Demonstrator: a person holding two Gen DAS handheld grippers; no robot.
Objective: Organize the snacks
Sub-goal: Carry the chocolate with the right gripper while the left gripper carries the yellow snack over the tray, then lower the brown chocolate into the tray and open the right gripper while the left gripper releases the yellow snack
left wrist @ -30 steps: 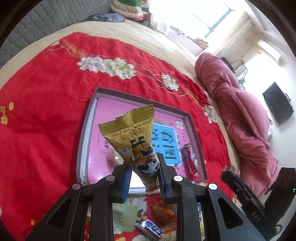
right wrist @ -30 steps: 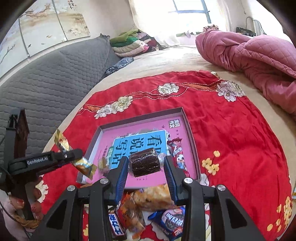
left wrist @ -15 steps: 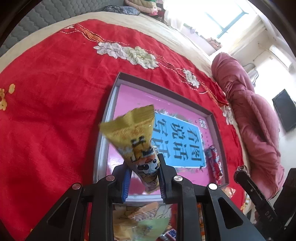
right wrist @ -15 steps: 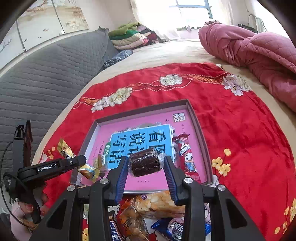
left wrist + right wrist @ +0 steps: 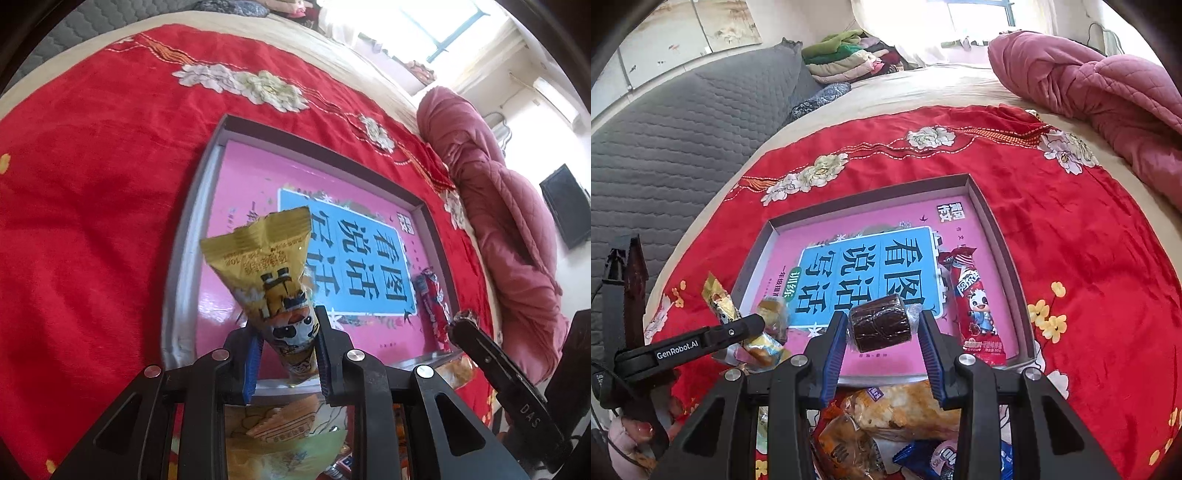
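Nearest, at 6 o'clock, a loose snack pile [image 5: 886, 417] is seen below both tools. The left gripper [image 5: 284, 354] is closed on a yellow packet [image 5: 273, 280], pinched at its lower end so the crimped top stands free. The right gripper [image 5: 882, 328] is clamped on a brown wrapped cake [image 5: 881, 323] (held level, probably for flat release). Beyond, at 12 o'clock, the tray [image 5: 997, 229] is raised-rimmed; a red packet [image 5: 975, 306] occupies its 3 o'clock side, and the centre is left open.
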